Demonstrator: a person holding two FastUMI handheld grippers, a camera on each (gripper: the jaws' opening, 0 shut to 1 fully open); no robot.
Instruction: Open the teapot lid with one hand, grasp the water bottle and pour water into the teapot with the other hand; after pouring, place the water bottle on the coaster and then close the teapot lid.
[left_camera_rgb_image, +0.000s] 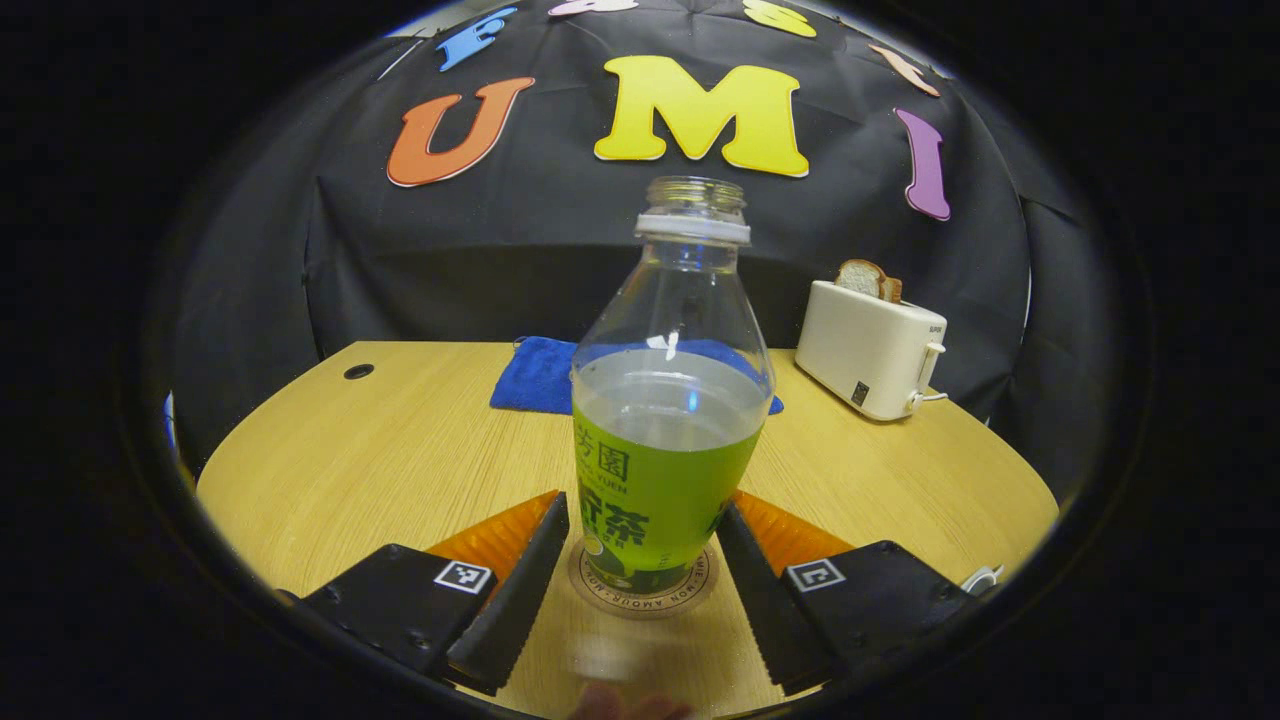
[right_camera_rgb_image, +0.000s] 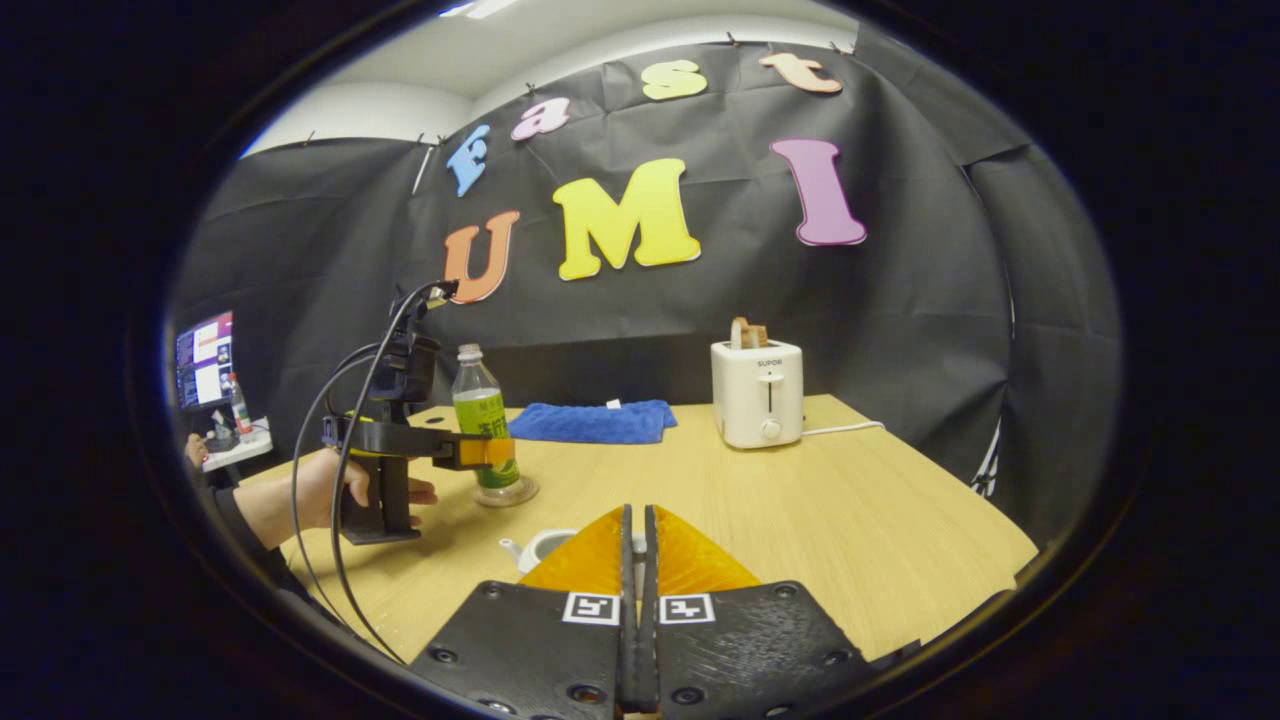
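the water bottle (left_camera_rgb_image: 668, 420) stands upright on the coaster (left_camera_rgb_image: 642, 592), uncapped. the left gripper (left_camera_rgb_image: 640, 580) is spread either side of it, not touching: back straight out, no nudge. the right gripper (right_camera_rgb_image: 637, 560) is clenched above the teapot (right_camera_rgb_image: 535, 547); whether it pinches the lid, i cannot tell.

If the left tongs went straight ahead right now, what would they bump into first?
Probably the water bottle. It stands on the coaster, right between the open left tongs, with gaps on both sides. The blue cloth lies farther back.
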